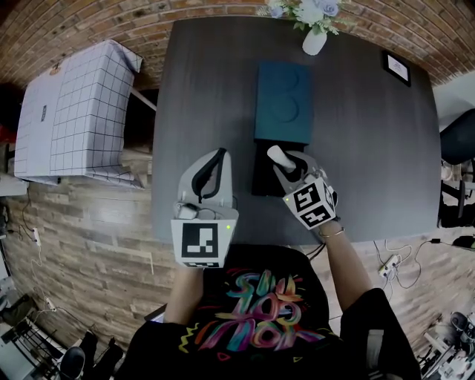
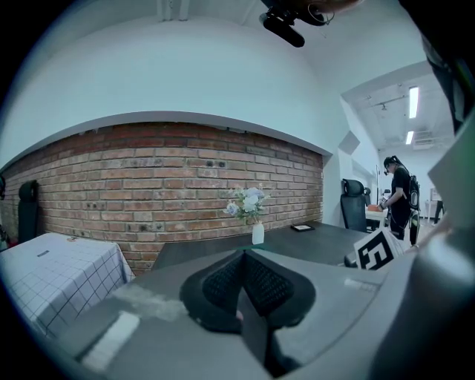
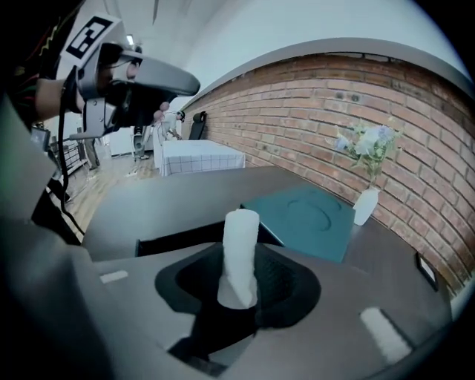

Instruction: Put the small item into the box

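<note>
The right gripper (image 3: 239,291) pinches the white item (image 3: 241,245) by one end, its free end over the open black box (image 1: 261,177) just near of the teal lid (image 1: 284,100), seemingly to drop it in, while the left gripper (image 2: 241,283), closed on nothing, idles to the box's left.

A dark table (image 1: 371,148) stands on a wood-plank floor (image 1: 89,245), its far edge near a brick wall (image 1: 223,11). Left of it stands a grid-cloth-covered table (image 1: 82,111); right of it, an office chair (image 1: 456,137).
</note>
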